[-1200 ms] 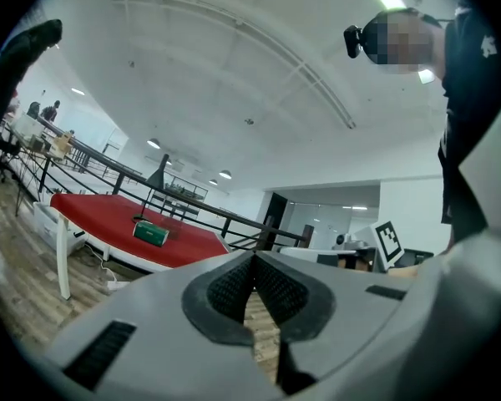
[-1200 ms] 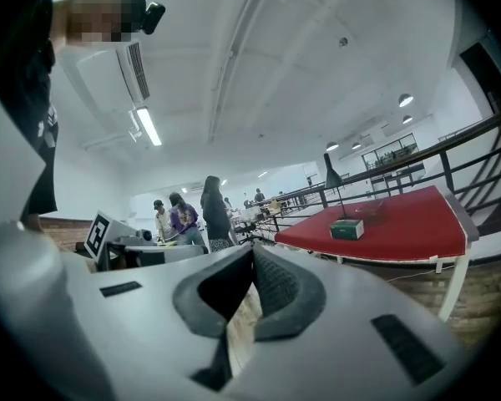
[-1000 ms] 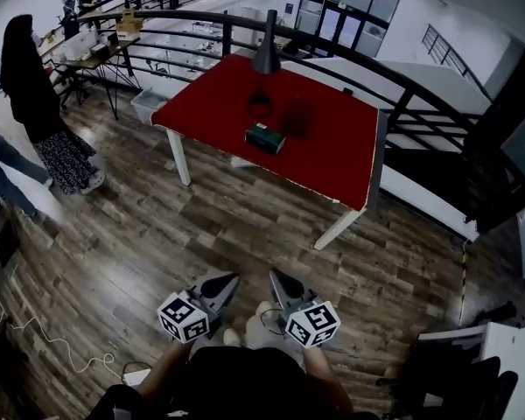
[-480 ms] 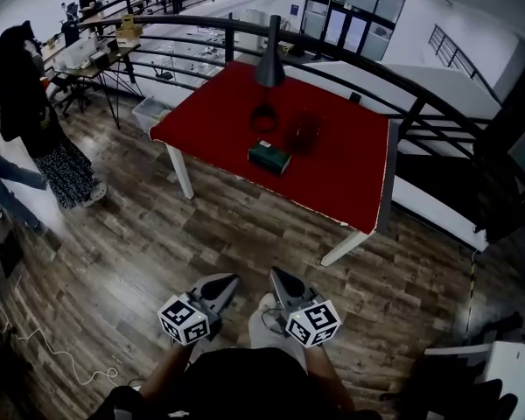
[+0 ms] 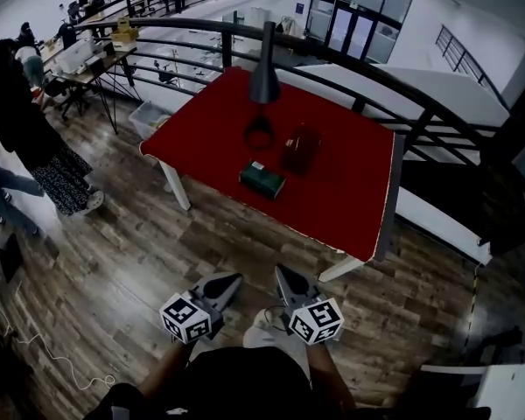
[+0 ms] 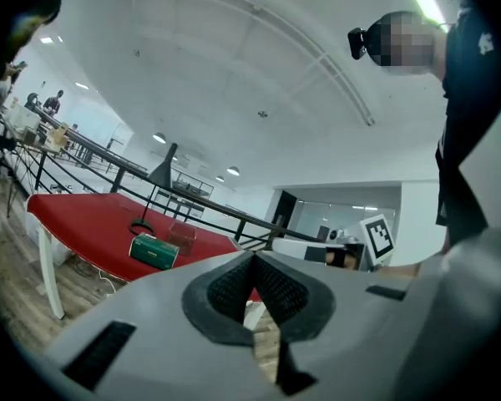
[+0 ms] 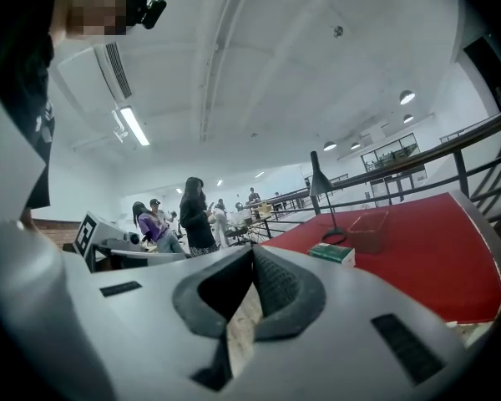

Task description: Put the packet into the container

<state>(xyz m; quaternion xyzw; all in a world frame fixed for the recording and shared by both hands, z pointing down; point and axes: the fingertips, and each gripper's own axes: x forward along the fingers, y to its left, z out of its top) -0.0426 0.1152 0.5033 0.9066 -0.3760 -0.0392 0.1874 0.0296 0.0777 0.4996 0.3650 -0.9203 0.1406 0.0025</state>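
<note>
Head view: left gripper (image 5: 230, 280) and right gripper (image 5: 283, 274) sit low centre, side by side over the wood floor (image 5: 114, 261), well short of the red table (image 5: 350, 191). The green packet (image 5: 262, 180) lies on the table mid-frame, with the clear container (image 5: 300, 150) just beside it to the upper right and the lamp (image 5: 264, 73) behind.
Left gripper view: jaws together, nothing between them. The packet (image 6: 154, 251) is left of centre.
Right gripper view: jaws pressed together, empty. The packet (image 7: 332, 253) is right of centre, on the table.
</note>
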